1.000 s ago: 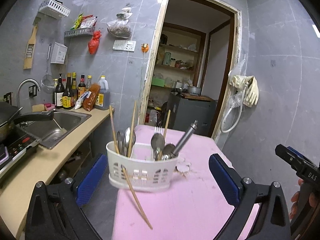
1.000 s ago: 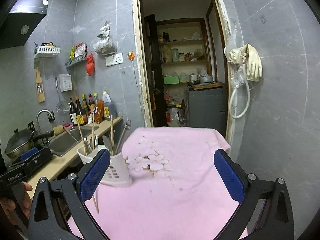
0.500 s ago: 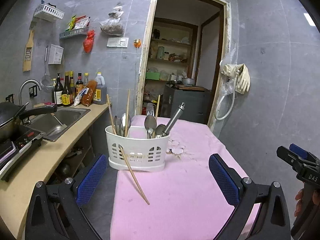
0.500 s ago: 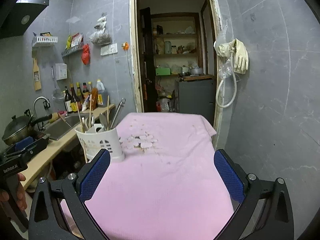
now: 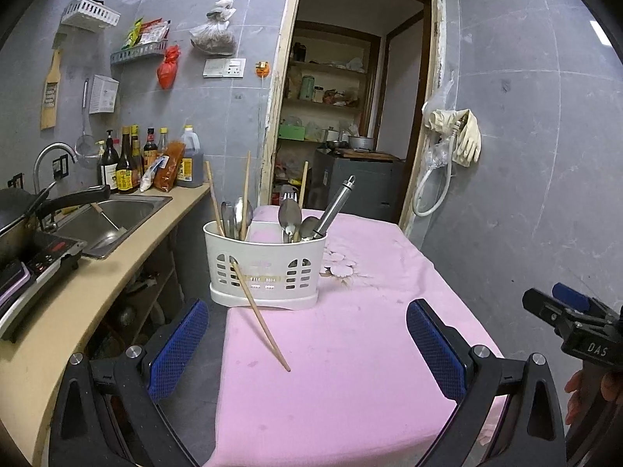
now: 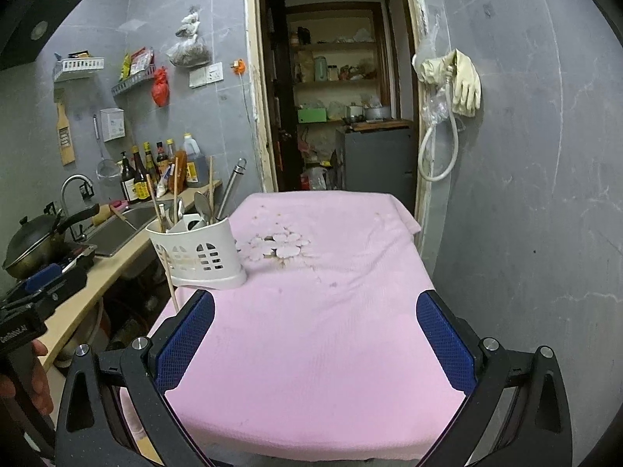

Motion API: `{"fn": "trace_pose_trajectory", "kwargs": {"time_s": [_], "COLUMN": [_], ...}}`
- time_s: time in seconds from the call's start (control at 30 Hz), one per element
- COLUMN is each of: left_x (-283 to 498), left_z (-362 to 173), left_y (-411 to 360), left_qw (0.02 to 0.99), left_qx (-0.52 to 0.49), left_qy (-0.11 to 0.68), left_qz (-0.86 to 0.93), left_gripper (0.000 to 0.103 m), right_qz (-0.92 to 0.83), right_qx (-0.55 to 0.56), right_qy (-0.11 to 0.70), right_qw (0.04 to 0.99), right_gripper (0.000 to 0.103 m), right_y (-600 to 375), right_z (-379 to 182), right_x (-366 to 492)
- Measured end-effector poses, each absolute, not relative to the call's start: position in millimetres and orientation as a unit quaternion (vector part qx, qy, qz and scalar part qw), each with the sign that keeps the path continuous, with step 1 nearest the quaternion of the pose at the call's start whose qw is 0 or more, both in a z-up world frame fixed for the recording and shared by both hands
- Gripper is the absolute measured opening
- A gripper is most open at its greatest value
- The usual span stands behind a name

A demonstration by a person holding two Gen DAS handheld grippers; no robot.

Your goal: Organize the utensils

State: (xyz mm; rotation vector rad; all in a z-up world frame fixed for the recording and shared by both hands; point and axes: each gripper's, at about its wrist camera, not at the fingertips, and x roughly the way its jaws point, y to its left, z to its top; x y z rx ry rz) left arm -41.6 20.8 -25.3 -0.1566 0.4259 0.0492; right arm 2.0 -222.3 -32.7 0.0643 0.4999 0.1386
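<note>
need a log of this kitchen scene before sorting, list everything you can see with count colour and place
utensil caddy: 1, white, left far part of the table
loose chopstick: 1, wooden, leaning on the caddy front, tip on the cloth
chopsticks: about 3, wooden, upright in the caddy
spoons: several, metal, in the caddy
metal handle: 1, steel, tilted in the caddy's right side
tablecloth: 1, pink, covering the table
sink: 1, steel, in the left counter
bottles: several, dark, behind the sink
pan: 1, black, on the cooktop
rubber gloves: a pair, cream, on the right wall
left gripper: blue-padded jaws open, empty
right gripper: blue-padded jaws open, empty
</note>
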Motion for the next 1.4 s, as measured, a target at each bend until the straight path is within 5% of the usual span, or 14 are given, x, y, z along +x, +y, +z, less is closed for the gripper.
{"fn": "trace_pose_trajectory", "kwargs": {"time_s": [1.4], "left_x": [-41.3], "left_z": [-23.6], "left_y": [25.6], "left_qw": [0.974], "left_qx": [-0.08], "left_qy": [0.212], "left_qz": [0.029], "left_gripper": [0.102], "right_qz": [0.061], "right_qx": [0.032], "right_qy": [0.25], "right_qw": [0.966], "right_gripper": [0.102], "right_y": [-210.9], "right_z": [-33.6], "right_x": [2.2]}}
